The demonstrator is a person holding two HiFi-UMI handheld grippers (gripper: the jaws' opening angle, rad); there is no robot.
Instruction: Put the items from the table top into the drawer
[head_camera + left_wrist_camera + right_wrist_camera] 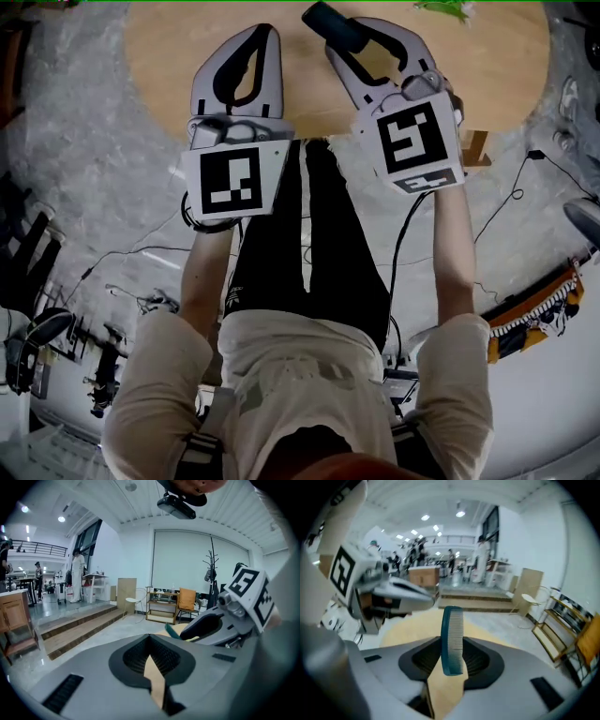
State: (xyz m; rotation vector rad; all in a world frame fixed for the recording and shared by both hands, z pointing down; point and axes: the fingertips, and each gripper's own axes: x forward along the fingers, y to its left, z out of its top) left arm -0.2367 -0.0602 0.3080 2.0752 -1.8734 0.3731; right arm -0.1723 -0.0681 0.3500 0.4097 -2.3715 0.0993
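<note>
The blue-green comb (453,639) stands on its end over the round wooden worktop (178,42), at 12 o'clock in the head view. The right tool (330,42) is partly closed and pinches the comb by its lower end. At its 9 o'clock, the left tool (265,36) has its jaws together and holds nothing.

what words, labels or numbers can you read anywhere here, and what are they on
No readable words or numbers in any view.
left cube, on the left gripper: black-and-white square pattern, no letters.
right cube, on the right gripper: same kind of pattern, no letters.
comb: no print visible.
</note>
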